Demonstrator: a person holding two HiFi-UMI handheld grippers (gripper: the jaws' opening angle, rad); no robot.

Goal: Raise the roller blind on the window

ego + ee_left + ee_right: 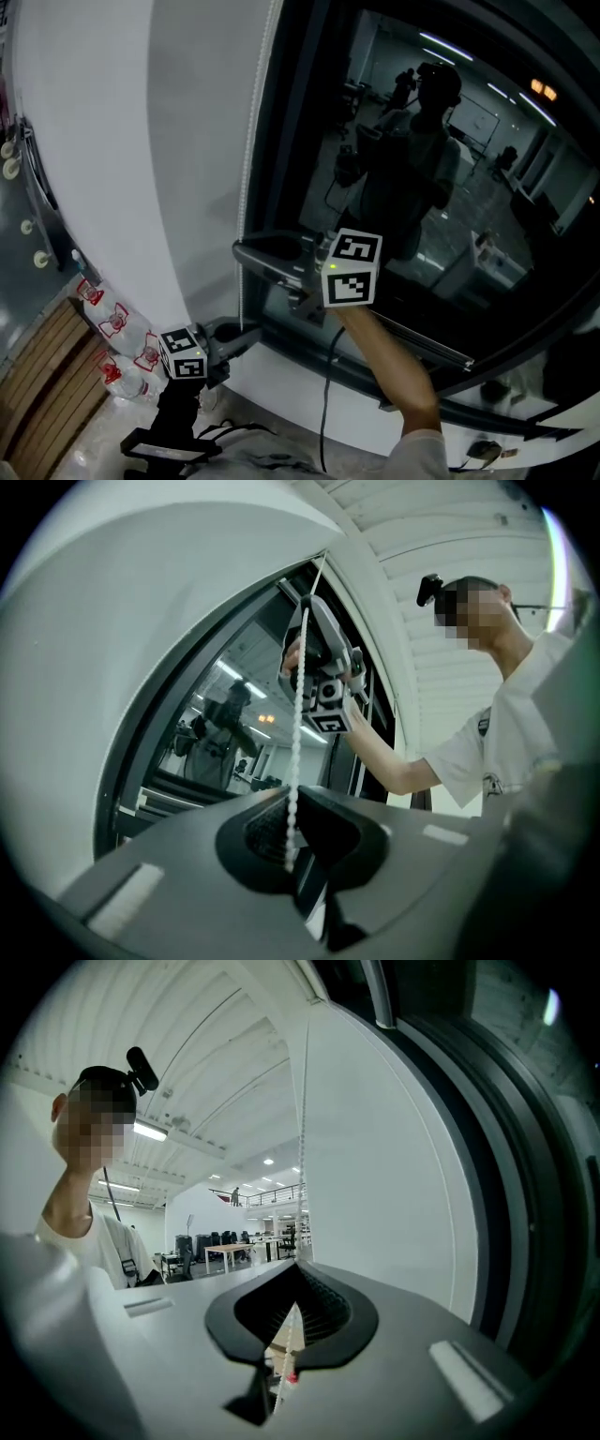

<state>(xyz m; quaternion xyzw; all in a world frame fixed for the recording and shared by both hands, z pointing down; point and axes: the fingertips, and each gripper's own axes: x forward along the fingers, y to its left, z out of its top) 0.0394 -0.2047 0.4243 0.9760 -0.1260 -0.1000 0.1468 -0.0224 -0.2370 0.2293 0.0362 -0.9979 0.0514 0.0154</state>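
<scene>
A white bead chain [251, 141] hangs along the left edge of the dark window [422, 187], beside a white wall. My right gripper [242, 251] reaches level to the chain, and its jaws are shut on the chain [305, 1147], with beads showing in the slit [284, 1363]. My left gripper [249, 335] sits lower, by the sill. In the left gripper view the chain [300, 686] runs straight down from the right gripper into my left gripper [292, 855], whose jaws are shut on it. No blind fabric covers the glass in the head view.
Several water bottles with red labels [117, 328] stand on the floor at the lower left, next to wooden slats [42, 375]. A black cable [325, 403] hangs over the white sill [300, 380]. The glass reflects the person and ceiling lights.
</scene>
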